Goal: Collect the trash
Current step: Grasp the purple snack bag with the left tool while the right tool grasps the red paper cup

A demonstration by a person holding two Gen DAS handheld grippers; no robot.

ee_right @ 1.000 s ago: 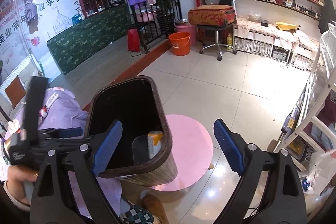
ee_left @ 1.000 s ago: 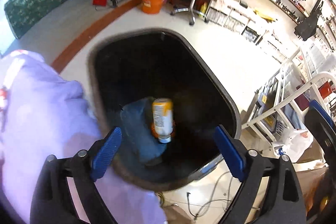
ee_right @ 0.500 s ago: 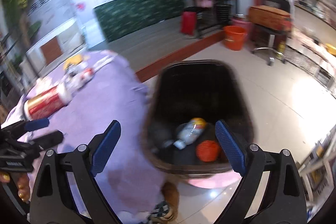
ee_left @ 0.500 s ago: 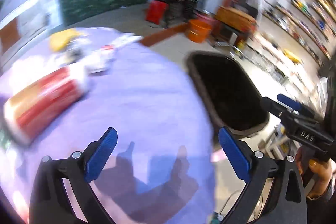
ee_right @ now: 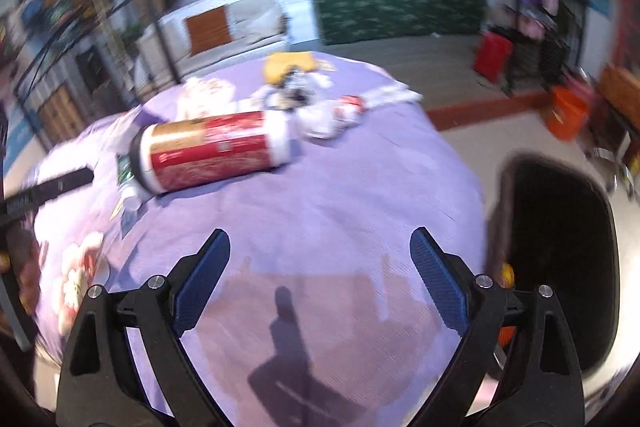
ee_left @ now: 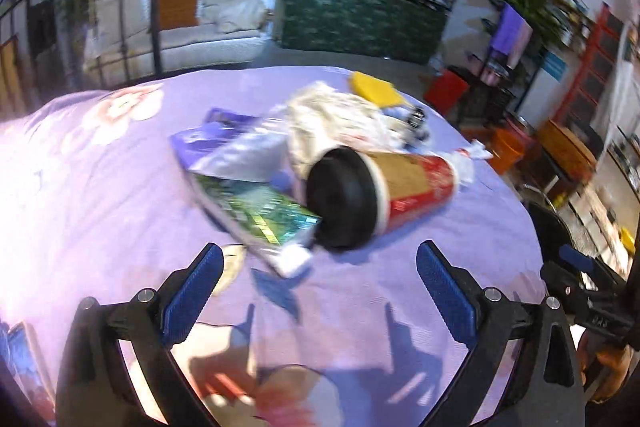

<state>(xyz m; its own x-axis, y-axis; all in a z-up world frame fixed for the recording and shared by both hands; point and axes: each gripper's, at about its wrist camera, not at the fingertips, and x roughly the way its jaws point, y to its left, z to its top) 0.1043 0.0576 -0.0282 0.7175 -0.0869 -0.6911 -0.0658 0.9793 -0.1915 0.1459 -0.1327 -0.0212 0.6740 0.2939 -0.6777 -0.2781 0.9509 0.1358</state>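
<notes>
Both tongs, left (ee_left: 316,277) and right (ee_right: 320,273), swung from the bin (ee_right: 560,267) to the surface (ee_left: 100,187), spread and empty (next pick): the cup (ee_left: 384,193) beside the bin needs a wide grasp.

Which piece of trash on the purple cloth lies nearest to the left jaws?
The green foil packet: its white end points at the left gripper. The red cup with the black lid lies just behind it, the crumpled white bag farther back.

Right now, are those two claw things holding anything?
Left gripper: jaws open, holding nothing, above the purple tablecloth.
Right gripper: jaws open, holding nothing.
</notes>
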